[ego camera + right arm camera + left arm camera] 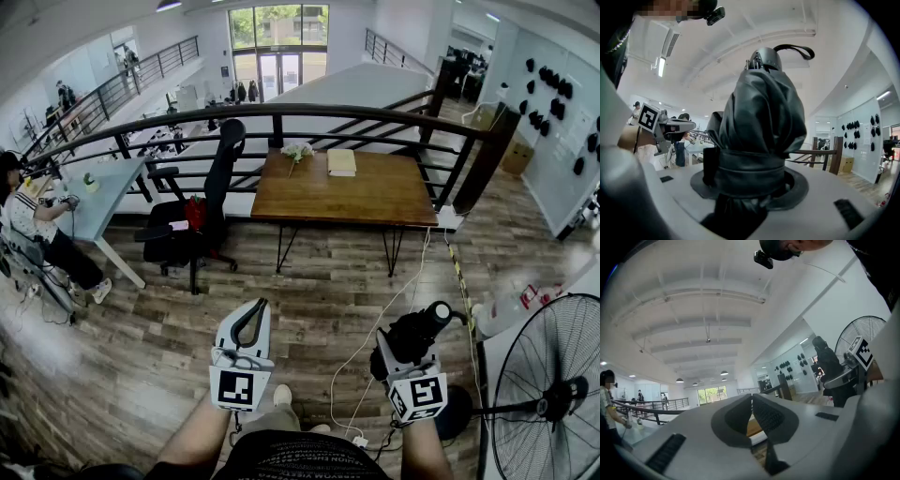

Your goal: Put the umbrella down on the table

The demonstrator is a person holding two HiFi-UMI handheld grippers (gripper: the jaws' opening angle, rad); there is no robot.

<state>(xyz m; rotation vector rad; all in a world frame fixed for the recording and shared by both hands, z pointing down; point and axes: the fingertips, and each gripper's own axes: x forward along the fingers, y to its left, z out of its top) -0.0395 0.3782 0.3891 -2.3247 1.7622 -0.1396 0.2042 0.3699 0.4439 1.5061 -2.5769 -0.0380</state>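
A black folded umbrella (422,328) with a wrist strap at its handle end stands between the jaws of my right gripper (405,349), which is shut on it. In the right gripper view the umbrella (761,117) fills the middle, its strapped bundle pressed between the pads of the right gripper (750,176). My left gripper (258,307) is beside it on the left, shut with nothing held. Its tips meet in the left gripper view (751,399). The wooden table (375,197) stands well ahead across the floor.
A small bunch of flowers (297,150) and a book (341,161) lie at the table's far edge by the railing (281,112). A black office chair (202,211) stands left of the table. A floor fan (553,394) and a white cable (375,337) are on the right. A seated person (37,234) is far left.
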